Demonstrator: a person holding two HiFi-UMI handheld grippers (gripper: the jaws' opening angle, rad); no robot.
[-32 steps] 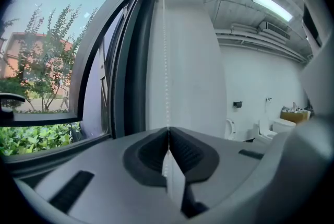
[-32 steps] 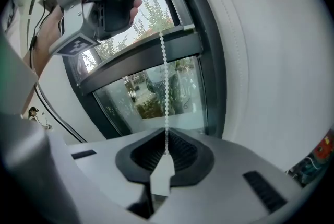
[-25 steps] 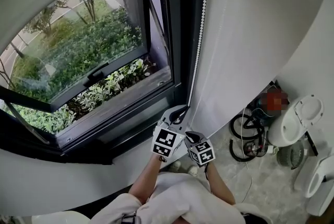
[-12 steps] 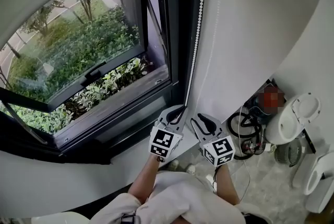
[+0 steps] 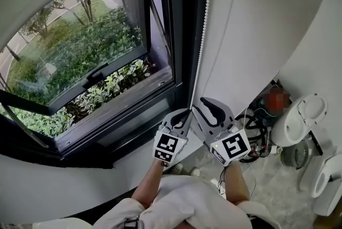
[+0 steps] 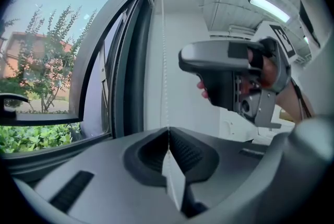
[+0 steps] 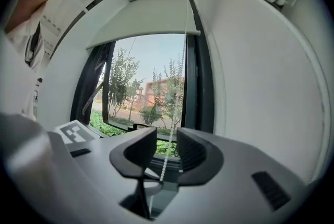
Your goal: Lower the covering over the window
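A white bead chain [image 5: 202, 36] hangs down the right side of the dark window frame [image 5: 181, 36]. My left gripper [image 5: 184, 115] is shut on the chain low down, and the chain [image 6: 164, 61] runs up from its closed jaws [image 6: 168, 137]. My right gripper [image 5: 206, 108] is just right of the left one and a little higher. Its jaws have just been opening and stand open [image 7: 167, 152], with the chain [image 7: 183, 61] passing between them untouched. The white roller blind [image 7: 141, 22] covers only the top of the window.
The window sash [image 5: 80, 70] is tilted outward over green shrubs. A white wall [image 5: 256, 36] stands to the right of the chain. On the floor at the right lie black cables [image 5: 255, 140] and a white appliance [image 5: 299, 124].
My right gripper has risen from below the left gripper to beside and above it, and its jaws have opened. The left gripper has kept still on the chain.
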